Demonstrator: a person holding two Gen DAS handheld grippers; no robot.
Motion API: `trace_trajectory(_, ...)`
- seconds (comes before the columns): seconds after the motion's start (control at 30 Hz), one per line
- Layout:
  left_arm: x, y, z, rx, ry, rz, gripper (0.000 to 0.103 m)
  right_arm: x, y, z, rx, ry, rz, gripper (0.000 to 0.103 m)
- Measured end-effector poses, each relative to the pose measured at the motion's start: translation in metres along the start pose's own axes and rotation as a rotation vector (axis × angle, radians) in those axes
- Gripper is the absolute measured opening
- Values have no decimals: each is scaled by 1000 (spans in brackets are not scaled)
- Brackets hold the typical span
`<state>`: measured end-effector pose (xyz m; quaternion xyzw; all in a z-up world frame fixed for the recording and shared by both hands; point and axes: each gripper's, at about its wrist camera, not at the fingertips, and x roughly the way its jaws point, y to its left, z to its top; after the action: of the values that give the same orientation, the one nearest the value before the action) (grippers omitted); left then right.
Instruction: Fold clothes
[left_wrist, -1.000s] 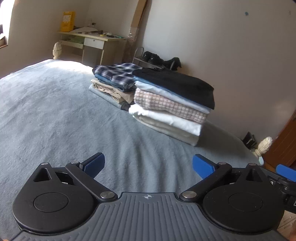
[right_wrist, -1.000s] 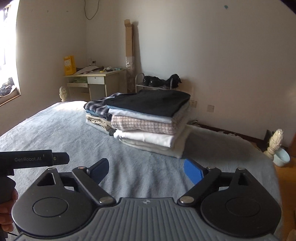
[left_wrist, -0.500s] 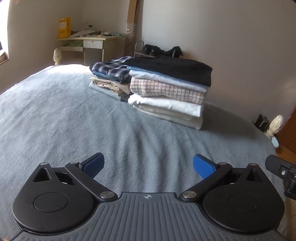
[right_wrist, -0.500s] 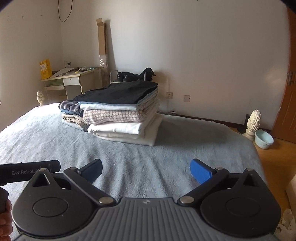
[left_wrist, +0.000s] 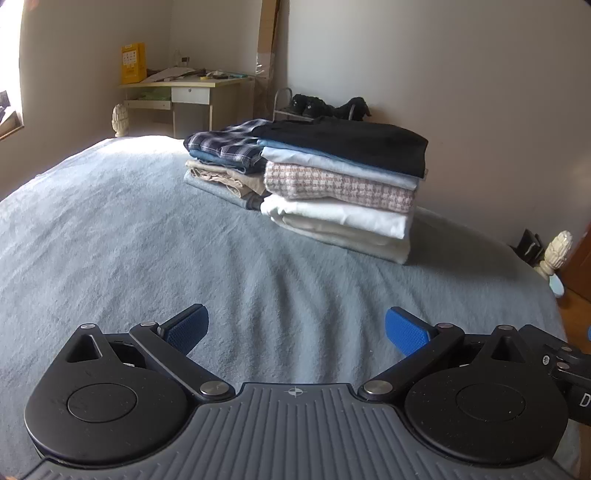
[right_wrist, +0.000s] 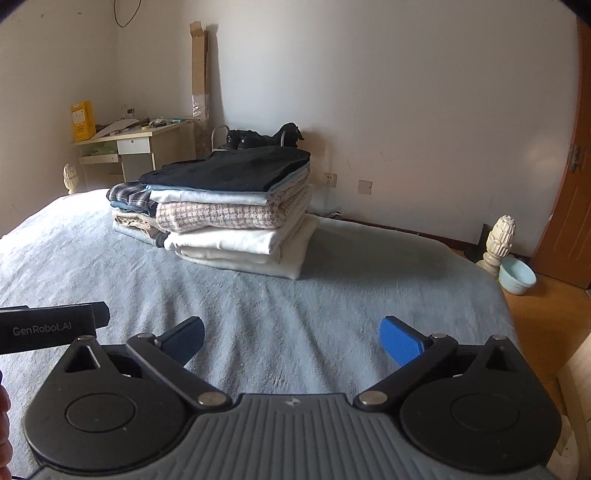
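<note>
Ahead of my left tongs (left_wrist: 295, 328) and right tongs (right_wrist: 291, 336) the grey bed (left_wrist: 129, 240) lies bare and open. Farther on, two stacks of folded clothes (right_wrist: 229, 210) stand touching, blocking the far middle. Beside them bed room stays free to left and right.

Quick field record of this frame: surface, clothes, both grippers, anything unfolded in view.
surface: grey-blue bedspread
clothes: two folded stacks side by side; taller stack topped by black garment, lower stack topped by plaid shirt
left gripper: open, nothing between jaws
right gripper: open, nothing between jaws
unfolded clothes: none in view
</note>
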<state>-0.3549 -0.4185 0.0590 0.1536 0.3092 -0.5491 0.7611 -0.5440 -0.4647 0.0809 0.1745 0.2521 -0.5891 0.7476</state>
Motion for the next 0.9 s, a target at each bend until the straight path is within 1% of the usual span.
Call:
trace_trajectory(0.5, -1, -2, -1, 8, 10, 28, 103, 6, 5, -3, -10, 42, 0, 103)
trace_trajectory(0.73, -1, -3, 0, 8, 22, 27, 103, 3, 4, -3, -17, 35, -3, 103)
trace_trajectory(0.9, -4, -2, 1, 6, 17, 33, 103, 2, 6, -5, -30, 32, -1, 103)
